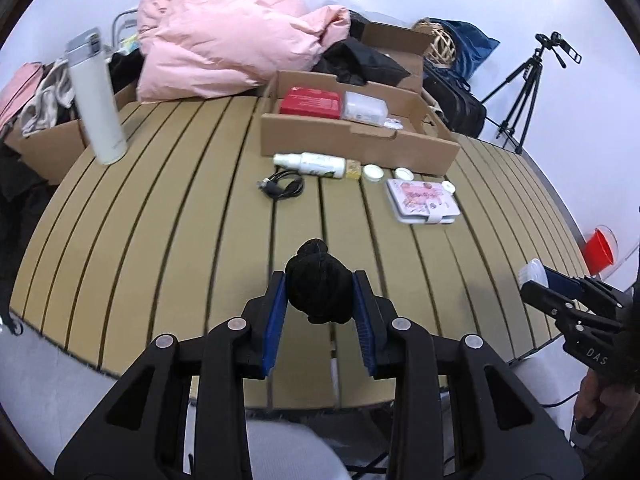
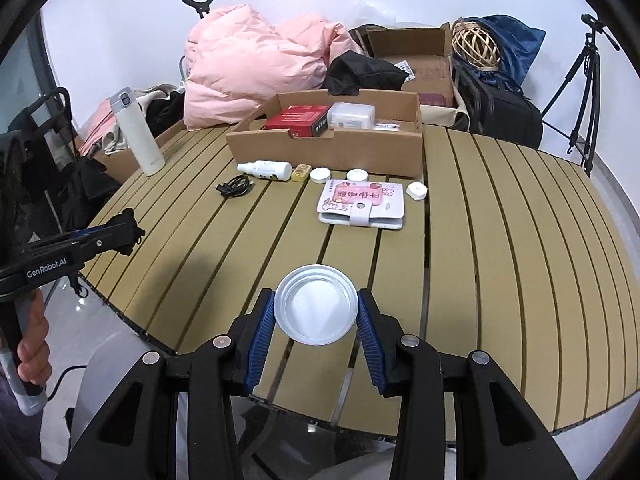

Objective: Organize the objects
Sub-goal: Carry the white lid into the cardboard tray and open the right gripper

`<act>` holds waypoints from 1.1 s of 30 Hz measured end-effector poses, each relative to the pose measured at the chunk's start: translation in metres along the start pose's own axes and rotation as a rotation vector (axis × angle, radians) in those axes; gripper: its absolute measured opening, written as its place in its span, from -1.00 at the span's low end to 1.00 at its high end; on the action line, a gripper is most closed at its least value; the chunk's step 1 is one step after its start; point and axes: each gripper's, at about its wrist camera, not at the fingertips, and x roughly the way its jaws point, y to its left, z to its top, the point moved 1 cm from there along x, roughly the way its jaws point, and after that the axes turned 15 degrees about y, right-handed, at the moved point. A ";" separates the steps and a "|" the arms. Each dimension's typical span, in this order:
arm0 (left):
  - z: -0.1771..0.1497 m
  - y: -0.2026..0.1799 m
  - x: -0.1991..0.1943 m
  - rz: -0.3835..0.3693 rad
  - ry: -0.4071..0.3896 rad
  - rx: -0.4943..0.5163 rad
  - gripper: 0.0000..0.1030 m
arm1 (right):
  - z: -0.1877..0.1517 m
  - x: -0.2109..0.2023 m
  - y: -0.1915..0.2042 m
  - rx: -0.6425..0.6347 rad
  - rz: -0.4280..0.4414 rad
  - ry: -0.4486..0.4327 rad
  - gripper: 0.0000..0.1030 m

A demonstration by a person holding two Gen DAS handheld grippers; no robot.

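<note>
My left gripper (image 1: 320, 288) is shut on a black fabric bundle (image 1: 318, 282) above the near part of the slatted table (image 1: 160, 240); it also shows in the right wrist view (image 2: 126, 230). My right gripper (image 2: 316, 312) is shut on a round white jar (image 2: 316, 308) above the table's near edge. On the table lie a white spray bottle (image 2: 266, 169), a black cable (image 2: 236, 188), a small yellow box (image 2: 301, 173), small white round lids (image 2: 320, 175) and a pink card wallet (image 2: 362, 202). The cardboard tray (image 2: 332, 152) holds a red box (image 2: 300, 120) and a clear case (image 2: 352, 116).
A white thermos (image 1: 96, 100) stands at the table's left. A pink jacket (image 1: 224, 36), black clothing, cardboard boxes and bags pile up behind the tray. A tripod (image 1: 528, 88) stands at the right. A red cup (image 1: 598, 250) is off the table's right edge.
</note>
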 end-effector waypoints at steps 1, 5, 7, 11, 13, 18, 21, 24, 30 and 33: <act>0.010 -0.005 -0.002 -0.011 -0.008 0.024 -0.45 | 0.001 0.000 -0.001 -0.001 0.000 0.001 -0.15; 0.075 -0.029 0.001 -0.126 -0.049 0.129 -0.44 | 0.034 -0.001 -0.014 -0.029 -0.025 -0.018 -0.15; 0.123 -0.040 0.024 -0.171 0.001 0.151 -0.44 | 0.063 -0.002 -0.022 -0.059 -0.028 -0.045 -0.15; 0.212 -0.051 0.075 -0.188 0.054 0.112 -0.44 | 0.161 0.019 -0.051 -0.053 0.025 -0.044 -0.15; 0.248 -0.054 0.105 -0.187 0.084 0.091 -0.44 | 0.203 0.039 -0.066 -0.027 0.035 -0.015 -0.15; 0.298 -0.052 0.178 -0.093 0.163 0.033 -0.43 | 0.304 0.114 -0.106 0.068 0.004 0.100 -0.14; 0.311 -0.037 0.201 -0.080 0.178 -0.040 -0.31 | 0.341 0.157 -0.120 0.114 -0.053 0.156 -0.14; 0.315 -0.032 0.196 -0.101 0.134 -0.054 0.19 | 0.358 0.185 -0.126 0.140 -0.037 0.189 -0.05; 0.307 -0.026 0.160 -0.008 0.073 0.026 0.43 | 0.362 0.191 -0.130 0.184 -0.016 0.133 1.00; 0.285 -0.019 0.128 0.091 0.037 0.089 0.55 | 0.355 0.167 -0.120 0.141 -0.051 0.097 1.00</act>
